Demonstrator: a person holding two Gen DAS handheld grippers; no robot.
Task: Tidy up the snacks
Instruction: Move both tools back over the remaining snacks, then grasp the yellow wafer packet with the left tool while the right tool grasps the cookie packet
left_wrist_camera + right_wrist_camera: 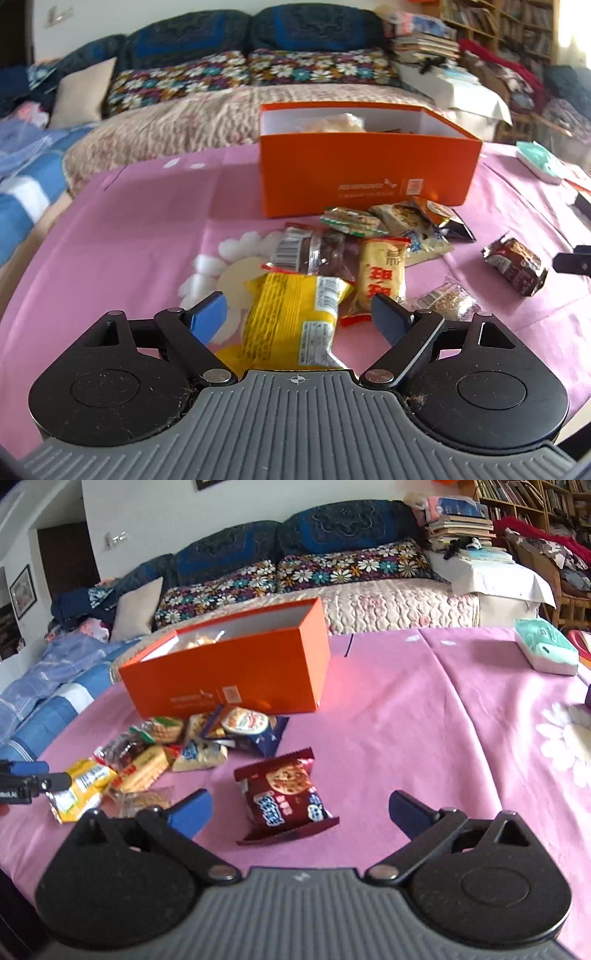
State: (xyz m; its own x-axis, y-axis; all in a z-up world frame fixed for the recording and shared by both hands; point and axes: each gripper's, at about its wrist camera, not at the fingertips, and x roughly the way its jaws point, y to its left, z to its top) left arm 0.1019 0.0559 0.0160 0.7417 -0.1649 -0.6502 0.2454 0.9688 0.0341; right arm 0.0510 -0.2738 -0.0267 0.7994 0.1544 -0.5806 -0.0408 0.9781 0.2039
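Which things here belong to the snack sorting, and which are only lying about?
Belong to the job:
- orange box
- yellow packet, between the open left tool
- red cookie packet, before the open right tool
- snack pile

Lying about:
- teal tissue pack
- book stack
- beige pillow

Both grippers: black round housings w/ grey ribbed base, silver pivot screws, blue-padded fingers (210,314).

Sofa (388,602) w/ floral cushions (347,566), book stack (458,528), maybe tissue pack (546,651).
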